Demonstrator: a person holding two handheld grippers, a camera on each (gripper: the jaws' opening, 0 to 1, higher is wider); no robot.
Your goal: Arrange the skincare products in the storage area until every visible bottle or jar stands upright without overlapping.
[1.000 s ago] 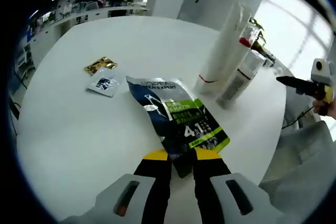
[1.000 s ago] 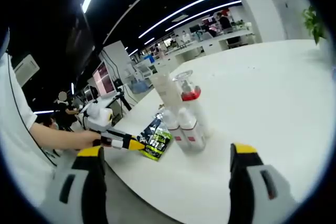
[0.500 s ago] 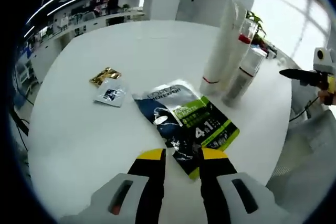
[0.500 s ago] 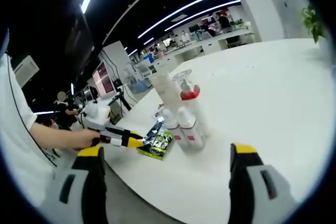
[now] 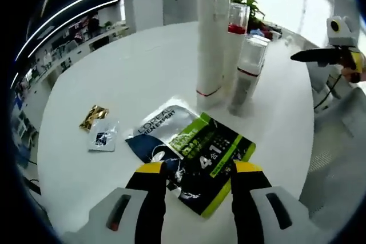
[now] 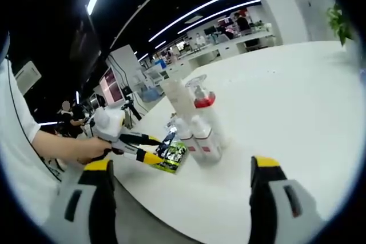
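Hovering low over the round white table (image 5: 114, 72), the left gripper (image 5: 194, 171) spreads its yellow-tipped jaws empty above the dark blue and green sachet (image 5: 191, 155) lying flat. Behind it stand a tall white tube (image 5: 210, 44), a red-collared clear-capped bottle (image 5: 234, 50) and a grey bottle (image 5: 245, 78), bunched together; their overlap is unclear. The right gripper (image 6: 180, 167) hangs wide apart and empty, well off from them. Two small sachets (image 5: 100, 130) have illegible print.

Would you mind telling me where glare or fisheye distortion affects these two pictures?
Left gripper view: bright window washes out the top right; round white table bulges with fisheye curvature. Right gripper view: ceiling strip lights bend into arcs, and the table edge curves too.
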